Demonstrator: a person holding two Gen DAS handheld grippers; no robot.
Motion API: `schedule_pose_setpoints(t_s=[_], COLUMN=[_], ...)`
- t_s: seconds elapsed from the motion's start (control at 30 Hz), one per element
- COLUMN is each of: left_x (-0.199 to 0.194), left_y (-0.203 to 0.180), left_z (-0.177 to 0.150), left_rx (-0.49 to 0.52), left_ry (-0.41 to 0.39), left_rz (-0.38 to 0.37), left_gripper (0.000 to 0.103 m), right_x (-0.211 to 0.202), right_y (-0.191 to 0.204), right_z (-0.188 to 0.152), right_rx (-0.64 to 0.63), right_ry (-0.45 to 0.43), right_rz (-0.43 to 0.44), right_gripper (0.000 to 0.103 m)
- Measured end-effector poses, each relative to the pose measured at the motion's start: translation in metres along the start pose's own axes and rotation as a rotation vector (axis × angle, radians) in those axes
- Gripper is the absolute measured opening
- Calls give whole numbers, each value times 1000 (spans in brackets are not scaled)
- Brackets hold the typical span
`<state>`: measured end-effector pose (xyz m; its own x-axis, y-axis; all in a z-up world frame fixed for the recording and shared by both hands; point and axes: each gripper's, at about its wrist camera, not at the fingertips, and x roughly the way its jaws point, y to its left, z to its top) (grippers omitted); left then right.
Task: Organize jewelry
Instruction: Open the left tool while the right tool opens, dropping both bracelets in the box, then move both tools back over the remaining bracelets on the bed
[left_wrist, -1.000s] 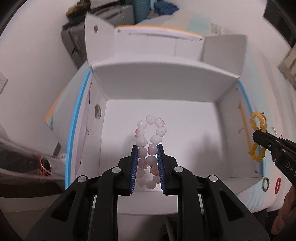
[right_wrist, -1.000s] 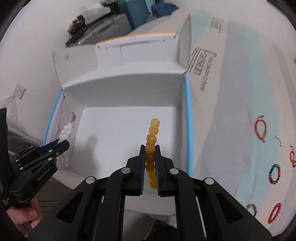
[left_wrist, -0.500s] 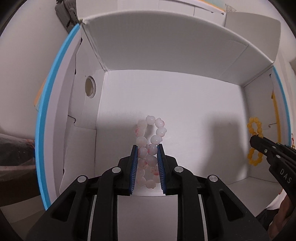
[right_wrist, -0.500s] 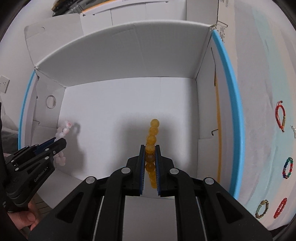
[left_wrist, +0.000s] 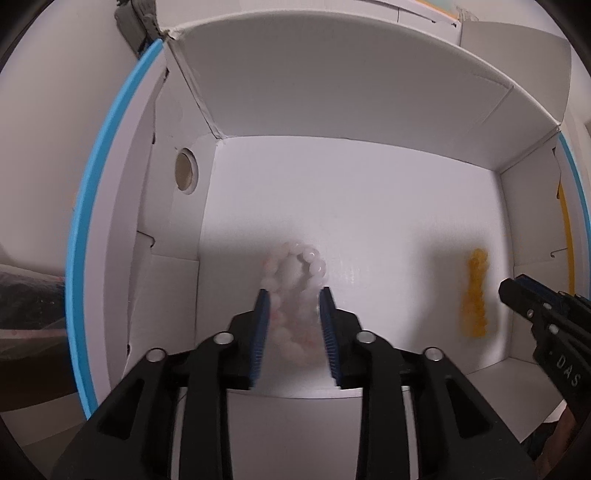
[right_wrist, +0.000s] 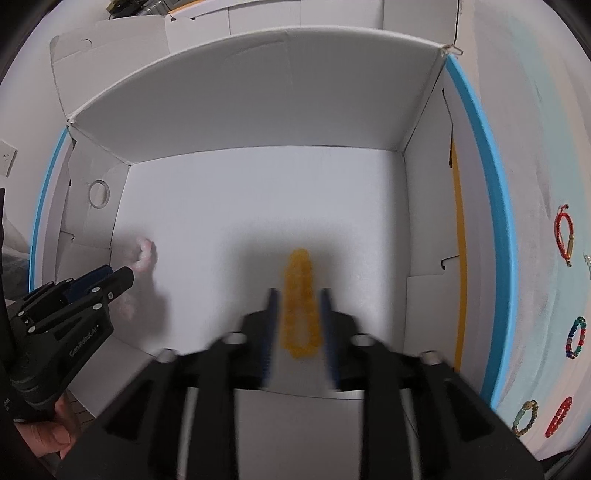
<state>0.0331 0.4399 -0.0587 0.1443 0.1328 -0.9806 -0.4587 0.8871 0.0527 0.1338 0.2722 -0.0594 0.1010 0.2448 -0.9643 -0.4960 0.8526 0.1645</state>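
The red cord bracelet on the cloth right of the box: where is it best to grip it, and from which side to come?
Probably come from straight above the red cord bracelet, since it lies flat on the cloth. Pinch one side of the thin loop across the cord, away from the small gold piece at its lower end.

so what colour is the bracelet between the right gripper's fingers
Amber yellow, though motion-blurred; clearest in the right wrist view.
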Motion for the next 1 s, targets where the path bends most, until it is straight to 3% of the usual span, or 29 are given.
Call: schedule_pose_setpoints(t_s=[0.07,0.13,0.2,0.23,0.37,0.6,0.8,1.0], left_x=[-6,-14,-23,-28,-50,-76,-94,-115], left_y=[-1,-2,-3,-3,-6,-10,-32,-64], left_z=[-2,-4,-7,-8,-12,-5,-22,-38], left_rx=[0,4,2,0,-1,-1,23,63], left_ry=[-17,-46,-69,-83,-144,-218,-262,-303], left_rz=[6,18,20,22,20,-2,-19,-56], left_gripper=[50,56,66,73,83,96,97,97], right_x=[-6,-14,-24,-29,-50,-88,-120,-152], right_y=[1,2,2,0,-4,-20,-36,-63], right_z=[-2,-3,-5,-5,-8,-17,-38,-58], right_rx=[-3,-10,-18,-25,-28,-22,-13,15], right_ry=[-24,-45,-77,-94,-147,-224,-295,-361], right_rz=[-2,6,29,32,29,18,-14,-51], right_gripper=[42,47,61,63,72,84,94,94])
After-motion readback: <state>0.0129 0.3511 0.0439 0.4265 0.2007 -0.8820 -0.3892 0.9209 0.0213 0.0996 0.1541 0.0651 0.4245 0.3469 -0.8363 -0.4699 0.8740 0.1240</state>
